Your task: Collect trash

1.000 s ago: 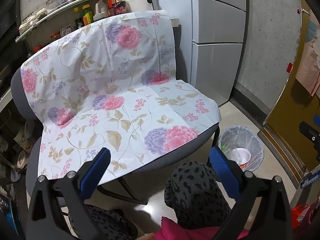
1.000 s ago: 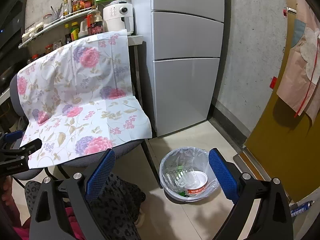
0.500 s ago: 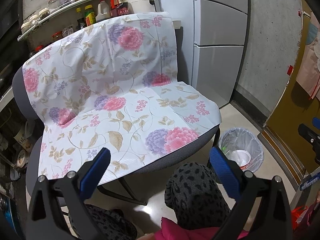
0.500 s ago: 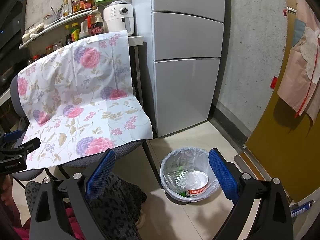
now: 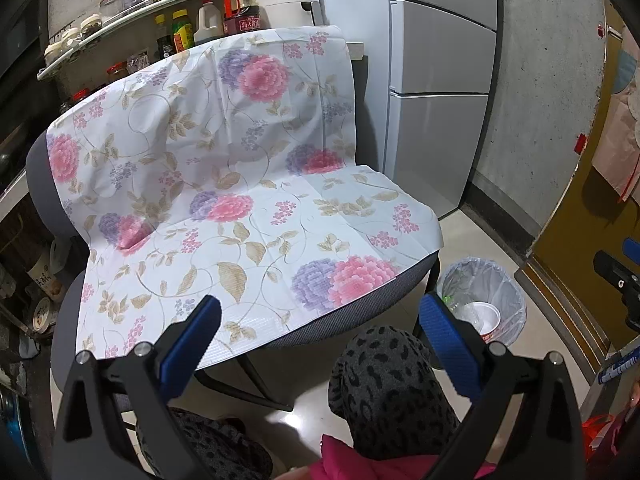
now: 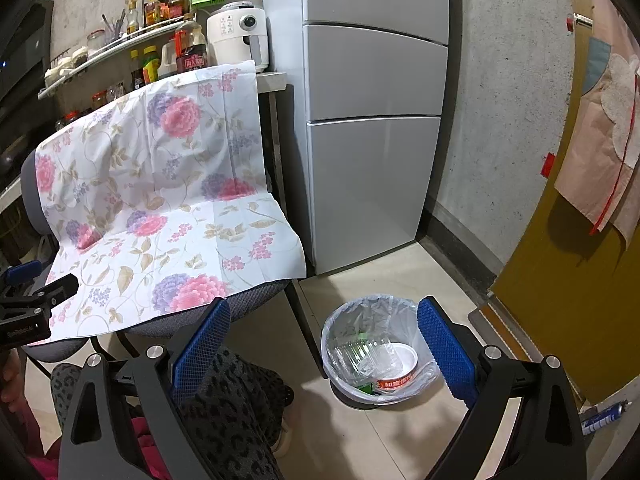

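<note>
A small trash bin (image 6: 376,350) lined with a clear bag stands on the floor right of the chair; it holds a white paper bowl (image 6: 394,366) and clear plastic packaging (image 6: 354,354). The bin also shows in the left wrist view (image 5: 486,300). A flowered sheet (image 5: 224,184) covers the grey chair (image 5: 360,312); nothing lies on the sheet. My left gripper (image 5: 320,340) is open and empty, in front of the chair seat. My right gripper (image 6: 324,344) is open and empty, above and in front of the bin.
A grey fridge (image 6: 372,120) stands behind the bin. A shelf of bottles (image 5: 172,20) and a white appliance (image 6: 240,36) are behind the chair. The person's knees in spotted trousers (image 5: 388,380) are under the grippers. A yellow door (image 6: 568,280) is on the right.
The left wrist view has drifted slightly, so the chair sits a little lower in frame. Both grippers stay open and empty; nothing else moved.
</note>
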Action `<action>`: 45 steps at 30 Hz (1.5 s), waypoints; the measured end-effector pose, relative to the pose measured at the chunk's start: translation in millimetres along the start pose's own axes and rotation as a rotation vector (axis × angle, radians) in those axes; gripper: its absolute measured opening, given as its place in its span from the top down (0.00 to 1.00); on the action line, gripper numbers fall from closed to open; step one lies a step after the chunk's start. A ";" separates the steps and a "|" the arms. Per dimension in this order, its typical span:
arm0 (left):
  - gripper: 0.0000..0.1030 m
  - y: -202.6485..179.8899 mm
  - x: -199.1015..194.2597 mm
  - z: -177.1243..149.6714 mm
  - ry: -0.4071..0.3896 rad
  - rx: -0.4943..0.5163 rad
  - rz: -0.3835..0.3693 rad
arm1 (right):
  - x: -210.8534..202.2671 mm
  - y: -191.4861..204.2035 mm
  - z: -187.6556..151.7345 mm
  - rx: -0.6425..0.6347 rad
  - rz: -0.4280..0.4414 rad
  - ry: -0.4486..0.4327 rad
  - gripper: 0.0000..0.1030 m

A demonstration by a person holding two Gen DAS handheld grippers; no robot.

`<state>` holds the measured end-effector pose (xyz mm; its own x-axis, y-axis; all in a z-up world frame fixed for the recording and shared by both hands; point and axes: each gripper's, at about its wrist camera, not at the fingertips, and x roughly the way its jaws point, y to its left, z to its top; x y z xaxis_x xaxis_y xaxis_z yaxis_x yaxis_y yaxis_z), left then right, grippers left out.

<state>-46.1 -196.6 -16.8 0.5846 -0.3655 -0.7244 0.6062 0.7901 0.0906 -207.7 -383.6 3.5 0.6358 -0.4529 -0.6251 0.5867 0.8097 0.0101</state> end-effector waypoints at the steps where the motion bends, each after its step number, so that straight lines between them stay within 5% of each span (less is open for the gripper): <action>1: 0.06 0.0 0.2 -0.3 0.000 0.000 -0.001 | 0.3 0.9 0.6 -0.001 0.001 -0.001 0.09; 45: 0.06 -1.0 -5.7 0.7 -0.029 0.009 0.025 | 2.1 0.3 -1.0 0.007 -0.009 0.003 0.09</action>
<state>-49.6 -195.7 -12.3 0.6149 -0.3594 -0.7019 0.5959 0.7948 0.1150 -206.7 -384.0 1.4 0.6289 -0.4591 -0.6275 0.5958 0.8030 0.0095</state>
